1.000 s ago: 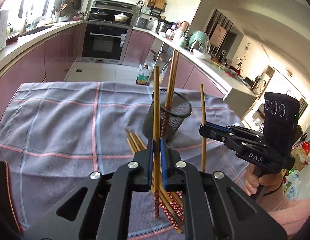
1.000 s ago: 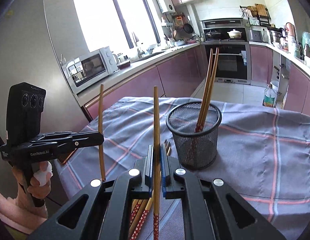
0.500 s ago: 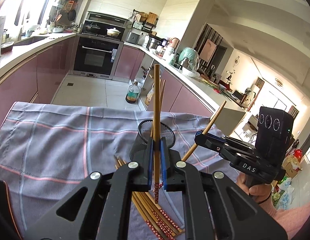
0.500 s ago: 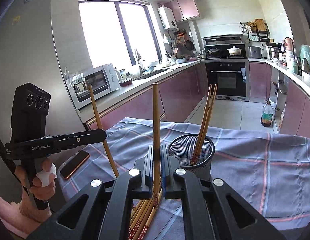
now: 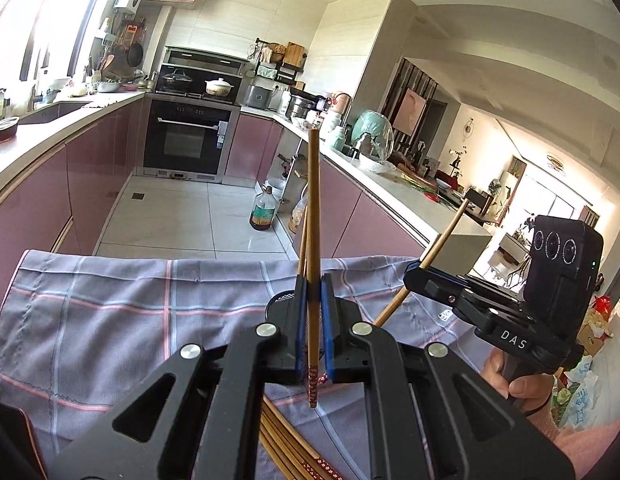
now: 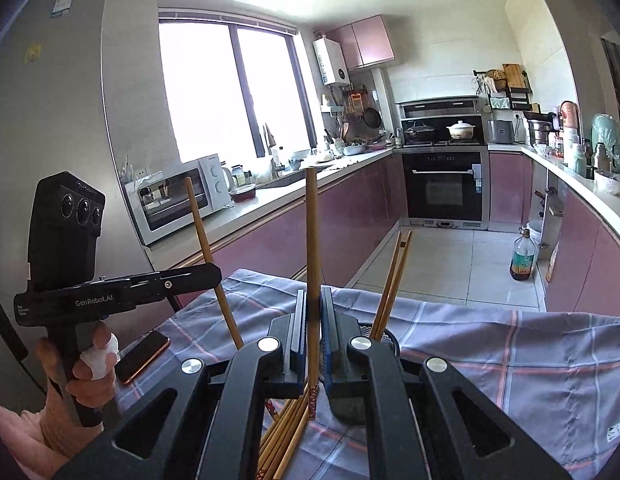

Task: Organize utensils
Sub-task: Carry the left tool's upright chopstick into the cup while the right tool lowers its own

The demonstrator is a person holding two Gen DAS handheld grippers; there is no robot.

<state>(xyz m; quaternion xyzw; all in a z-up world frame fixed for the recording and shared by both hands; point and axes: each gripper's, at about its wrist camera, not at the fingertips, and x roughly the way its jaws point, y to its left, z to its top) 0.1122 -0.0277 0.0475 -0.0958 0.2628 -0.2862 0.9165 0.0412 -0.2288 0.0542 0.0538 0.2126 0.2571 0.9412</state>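
Left wrist view shows your left gripper (image 5: 312,332) clamped on an upright chopstick (image 5: 313,240) above the plaid cloth (image 5: 110,300). Your right gripper (image 6: 312,332) likewise pinches its own chopstick (image 6: 312,248), near the mesh holder (image 6: 390,338); spare chopsticks (image 6: 286,436) lie below.

Worktop cloth (image 5: 110,320): grey-lilac with pink and pale blue check lines. Chopsticks (image 6: 286,436): light brown wood, the ends red with a small white floral print; the mesh holder (image 6: 390,340) is black. Both tools are black with blue pads (image 5: 300,320); kitchen cabinets (image 6: 350,216) are mauve.
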